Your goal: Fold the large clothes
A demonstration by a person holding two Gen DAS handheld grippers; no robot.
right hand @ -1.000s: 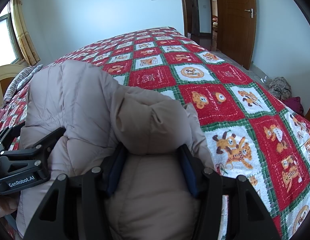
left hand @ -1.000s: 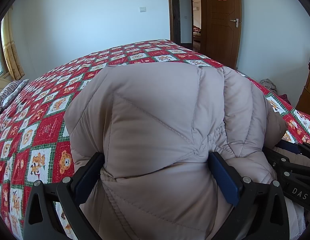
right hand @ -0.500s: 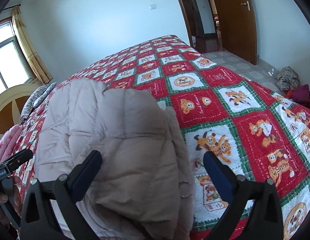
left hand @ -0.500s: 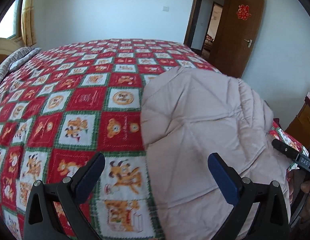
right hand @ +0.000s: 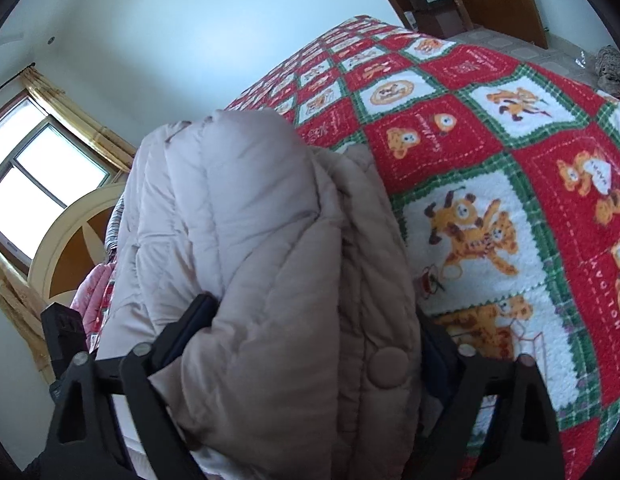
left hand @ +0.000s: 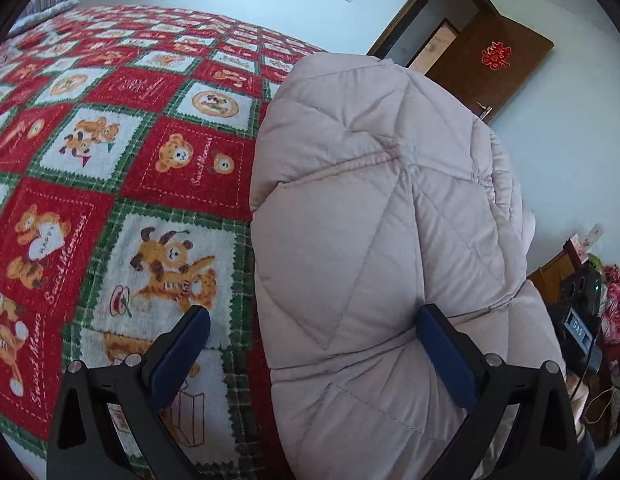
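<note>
beige puffer jacket [right hand: 270, 264] bunched between wide-set jaws of right gripper [right hand: 317, 344], bear-print quilt [right hand: 509, 152] beneath

Can't really see the right gripper [right hand: 317, 320] tips, the folded puffer jacket [right hand: 270, 264] bulges between them and swallows its right finger [right hand: 433, 356], so no idea if it's actually pinching. The jacket runs off the bottom edge in both views. The bed's headboard [right hand: 66, 240] is half hidden behind it. Stuff on the cabinet [left hand: 549, 280] past the left gripper's [left hand: 310, 336] view is too tiny and blurry to name.
</note>
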